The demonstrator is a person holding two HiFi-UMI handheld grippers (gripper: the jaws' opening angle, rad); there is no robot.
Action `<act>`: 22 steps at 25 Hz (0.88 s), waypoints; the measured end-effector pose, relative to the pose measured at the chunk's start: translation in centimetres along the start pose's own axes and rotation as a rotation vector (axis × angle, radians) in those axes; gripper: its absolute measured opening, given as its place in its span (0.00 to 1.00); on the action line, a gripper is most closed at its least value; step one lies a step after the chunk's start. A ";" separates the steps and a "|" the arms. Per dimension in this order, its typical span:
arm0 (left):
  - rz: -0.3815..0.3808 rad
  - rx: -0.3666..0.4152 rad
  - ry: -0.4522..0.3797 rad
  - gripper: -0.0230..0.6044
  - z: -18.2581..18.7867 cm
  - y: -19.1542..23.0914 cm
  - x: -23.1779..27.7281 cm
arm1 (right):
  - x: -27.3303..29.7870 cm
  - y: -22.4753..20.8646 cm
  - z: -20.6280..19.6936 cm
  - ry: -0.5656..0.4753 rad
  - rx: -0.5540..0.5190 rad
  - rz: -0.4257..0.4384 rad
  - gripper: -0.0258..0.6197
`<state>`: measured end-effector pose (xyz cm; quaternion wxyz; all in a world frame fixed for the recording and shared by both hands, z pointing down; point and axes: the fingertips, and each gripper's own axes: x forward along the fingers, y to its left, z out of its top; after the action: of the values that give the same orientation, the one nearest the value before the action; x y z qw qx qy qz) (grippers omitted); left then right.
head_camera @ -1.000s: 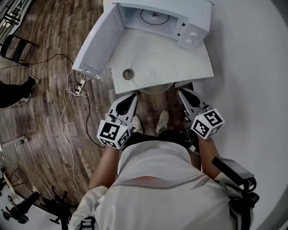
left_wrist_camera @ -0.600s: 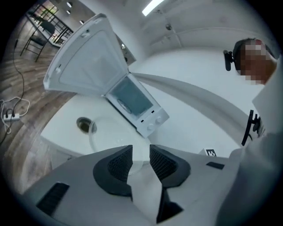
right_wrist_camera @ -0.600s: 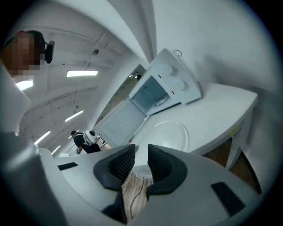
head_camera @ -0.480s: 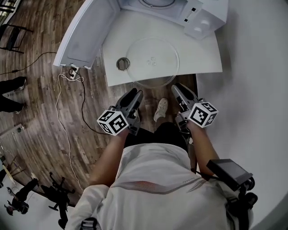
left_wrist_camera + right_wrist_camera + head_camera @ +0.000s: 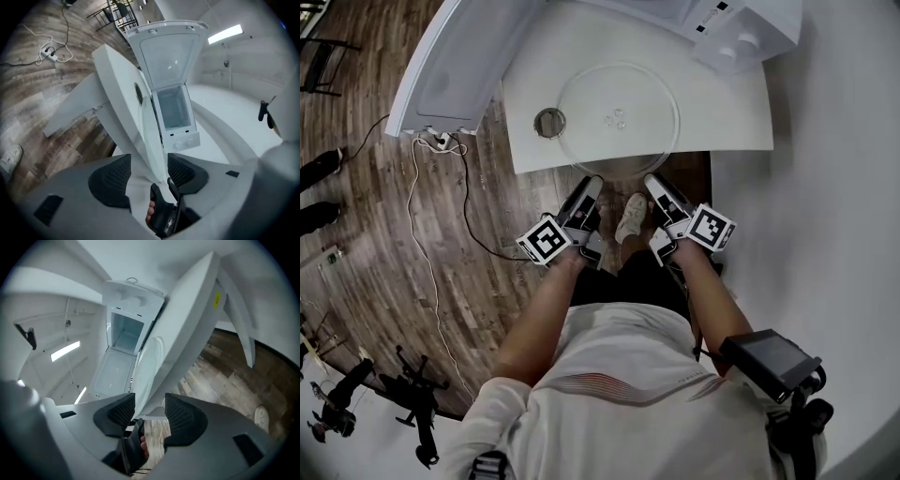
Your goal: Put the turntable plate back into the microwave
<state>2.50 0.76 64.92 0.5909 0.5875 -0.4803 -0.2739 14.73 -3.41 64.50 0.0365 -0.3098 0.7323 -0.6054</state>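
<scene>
On the table [image 5: 187, 329] bearing the turntable plate [image 5: 149, 364], unreadable yellow edge sticker [image 5: 216, 299].

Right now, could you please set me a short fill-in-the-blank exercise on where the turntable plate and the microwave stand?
1. The glass turntable plate lies on the white ___, its near rim overhanging the edge.
2. The door of the microwave stands ___.
3. In the head view, the small round piece sits to the plate's ___.
Missing words: table; open; left.
</scene>
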 end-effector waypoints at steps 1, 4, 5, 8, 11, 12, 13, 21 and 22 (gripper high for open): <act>-0.009 -0.024 -0.002 0.42 -0.2 0.3 0.4 | 0.4 -0.2 -0.2 -0.005 0.033 0.020 0.32; -0.029 -0.078 -0.005 0.42 -0.4 1.2 1.5 | 1.5 -1.6 -0.9 -0.001 0.101 0.029 0.32; -0.047 -0.101 -0.009 0.42 -0.4 1.2 1.8 | 1.9 -1.7 -1.1 0.002 0.113 0.037 0.32; -0.108 -0.137 -0.005 0.42 -0.4 0.1 2.8 | 2.8 -0.6 -1.0 0.007 0.113 0.094 0.32; -0.133 -0.156 0.003 0.42 -0.6 -0.5 3.5 | 3.3 0.1 -1.3 0.009 0.146 0.121 0.32; -0.137 -0.162 0.005 0.42 -0.6 -0.7 3.6 | 3.4 0.3 -1.4 0.008 0.159 0.124 0.32; -0.140 -0.166 0.009 0.42 -0.6 -0.9 3.8 | 3.5 0.4 -1.5 0.006 0.169 0.126 0.32; -0.143 -0.210 0.019 0.40 -1.2 -1.3 4.7 | 4.4 1.2 -0.9 0.001 0.230 0.178 0.28; -0.139 -0.219 0.015 0.38 -1.3 -1.2 4.7 | 4.4 1.2 -1.0 0.001 0.239 0.178 0.24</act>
<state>5.77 -3.07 65.10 0.6347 0.5532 -0.4011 -0.3608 10.27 -4.68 65.10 0.1266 -0.2369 0.6794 -0.6828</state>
